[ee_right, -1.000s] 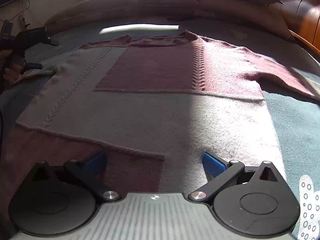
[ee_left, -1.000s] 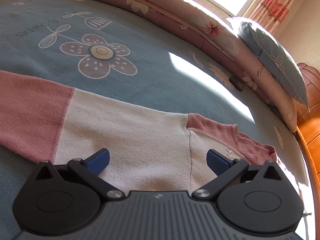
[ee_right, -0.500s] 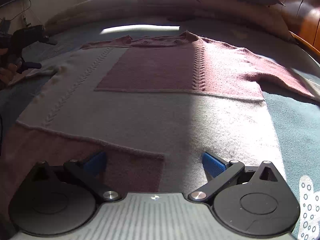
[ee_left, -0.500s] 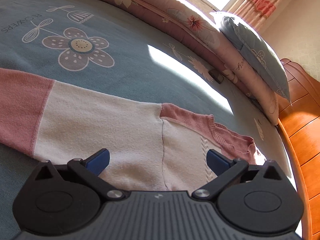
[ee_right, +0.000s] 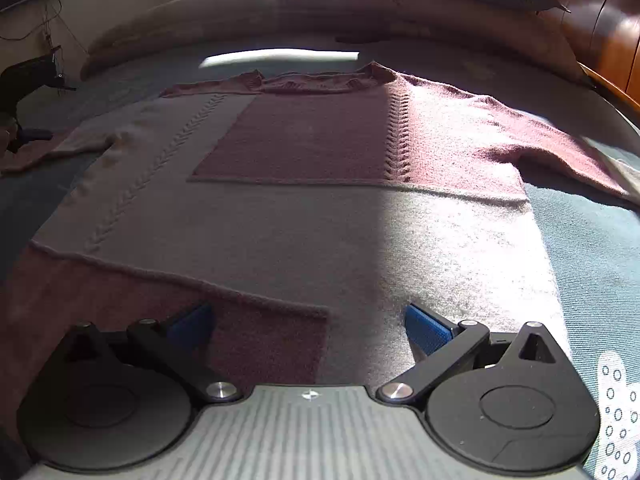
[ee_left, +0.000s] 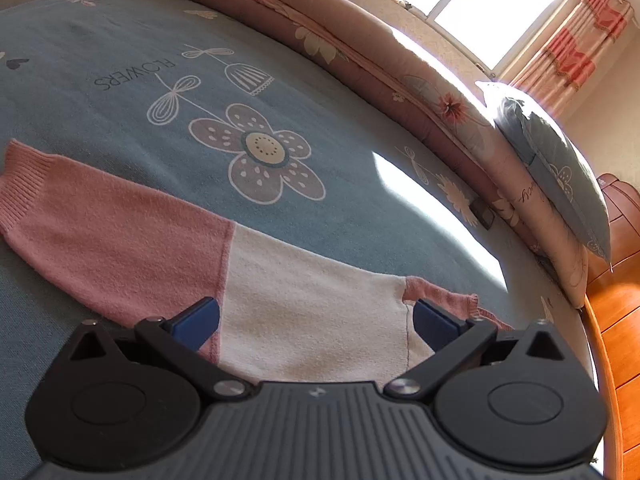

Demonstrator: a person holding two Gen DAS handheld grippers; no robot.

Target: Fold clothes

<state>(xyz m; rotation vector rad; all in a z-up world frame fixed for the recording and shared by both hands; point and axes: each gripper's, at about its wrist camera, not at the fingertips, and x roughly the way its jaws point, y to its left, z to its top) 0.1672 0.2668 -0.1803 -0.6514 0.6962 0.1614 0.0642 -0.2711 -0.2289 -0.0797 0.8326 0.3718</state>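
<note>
A pink-and-cream sweater (ee_right: 304, 200) is seen spread flat on the bed (ee_left: 120, 60), front panel smooth, neckline toward the rolled quilt (ee_left: 360, 52) at the bed's far edge and hem toward the near edge. Both sleeves are laid straight out to the sides; no fold is visible in body or sleeves. As far as can be judged, the garment is spread out and every fold is outstanding: sleeves inward, then the body doubled.

The left tool (ee_left: 316, 320) is held wide open over the left sleeve (ee_left: 200, 248), its blue pads astride the cream part just beside the shoulder seam, with nothing gripped. The right tool (ee_right: 308, 326) is likewise held wide open above the hem, one pad over the pink corner patch and the other over cream knit, with nothing held. Whether either set of pads touches the cloth cannot be told.

By the left wrist view alone, the sleeve is shown down to its ribbed pink cuff (ee_left: 20, 184), along with the flower print on the sheet, the window (ee_left: 460, 4) and a pillow (ee_left: 560, 184). By the right wrist view alone, the whole body, the collar (ee_right: 316, 80), the right sleeve (ee_right: 560, 152) running toward the right edge of the bed, and the other tool at far left are shown
</note>
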